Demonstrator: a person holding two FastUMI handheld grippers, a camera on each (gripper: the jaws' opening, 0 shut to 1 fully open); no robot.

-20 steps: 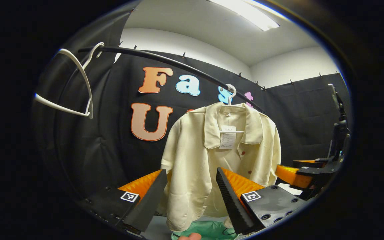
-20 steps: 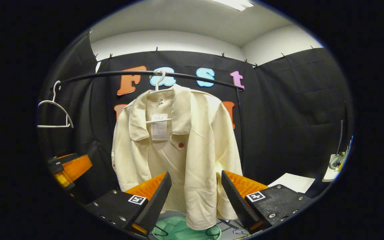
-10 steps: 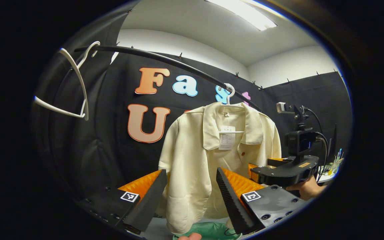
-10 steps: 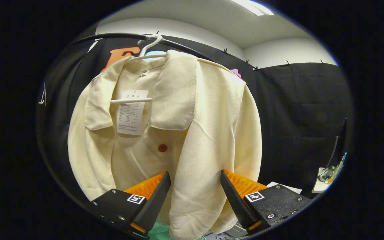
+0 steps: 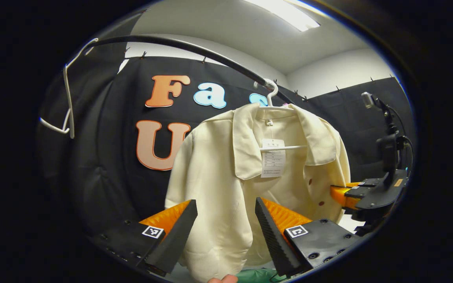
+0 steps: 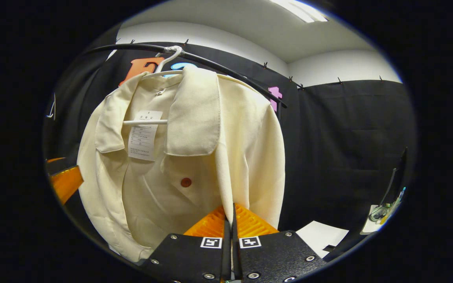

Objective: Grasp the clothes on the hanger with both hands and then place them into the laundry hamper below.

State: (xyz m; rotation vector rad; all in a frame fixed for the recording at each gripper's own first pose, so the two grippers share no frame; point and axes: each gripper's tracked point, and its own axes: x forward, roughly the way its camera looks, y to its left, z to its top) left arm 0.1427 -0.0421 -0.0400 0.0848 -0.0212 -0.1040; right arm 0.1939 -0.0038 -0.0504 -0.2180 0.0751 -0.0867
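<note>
A cream shirt (image 5: 226,177) hangs on a white hanger (image 5: 270,92) from the black rail (image 5: 195,49), above a green hamper (image 5: 258,275) that seems to peek in at the bottom edge. The left gripper (image 5: 224,232) stands wide open, the shirt's hem hanging between its fingers, untouched. The right gripper (image 6: 229,220) is clamped tight on a fold of the shirt's front. An empty hanger (image 5: 67,98) hangs far left on the rail.

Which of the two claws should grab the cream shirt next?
Probably the left gripper: its jaws stand open around the shirt. The right gripper already pinches the fabric.
</note>
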